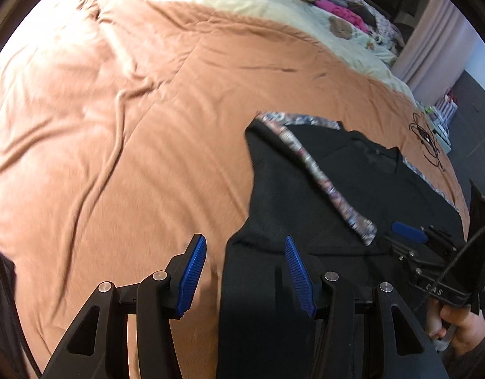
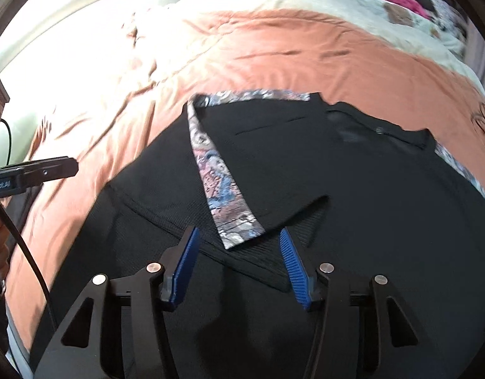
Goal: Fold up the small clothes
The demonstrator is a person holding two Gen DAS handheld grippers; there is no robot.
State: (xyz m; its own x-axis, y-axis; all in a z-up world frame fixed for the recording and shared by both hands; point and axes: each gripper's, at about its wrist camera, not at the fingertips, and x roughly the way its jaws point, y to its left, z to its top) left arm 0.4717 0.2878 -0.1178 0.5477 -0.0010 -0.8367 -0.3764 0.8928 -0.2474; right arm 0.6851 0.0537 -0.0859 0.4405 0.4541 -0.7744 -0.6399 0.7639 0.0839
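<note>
The bed [image 1: 122, 132] lies bare and flat across its left and far middle, giving wide room to pass. The black shirt [image 2: 337, 189] takes up the near right. A pile of clothes [image 1: 346, 12] and soft toys crowds the far right corner. The right tool [image 1: 409, 237] sits just right of the left tool [image 1: 245, 271], narrowing passage there.
</note>
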